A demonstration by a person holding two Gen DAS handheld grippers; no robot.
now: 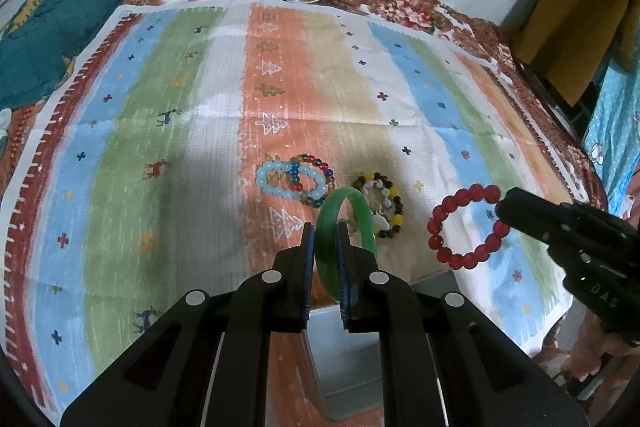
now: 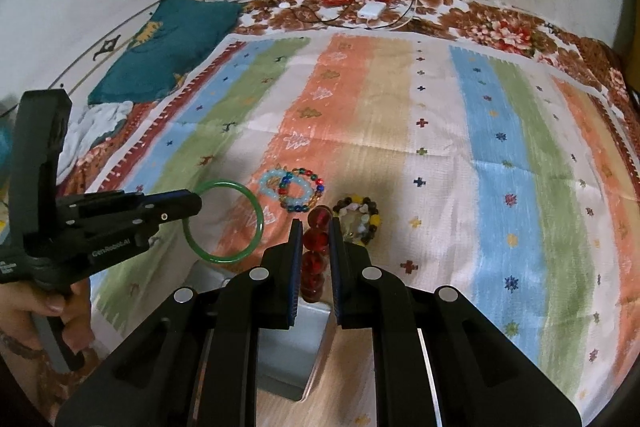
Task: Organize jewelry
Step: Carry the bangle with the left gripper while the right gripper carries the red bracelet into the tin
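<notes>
Green bangle (image 1: 362,211), red bead bracelet (image 1: 464,227), striped cloth (image 1: 160,147) with tree and reindeer motifs.

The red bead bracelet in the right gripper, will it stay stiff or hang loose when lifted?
The red bead bracelet keeps its open ring shape while the right gripper pinches one side, so it is probably strung fairly tight. Being separate beads, it may still flex. The round, glossy beads could slip or roll if released.

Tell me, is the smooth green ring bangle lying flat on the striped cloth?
No, the smooth green ring bangle is lifted off the striped cloth, pinched by its rim between the left gripper's fingers.
</notes>
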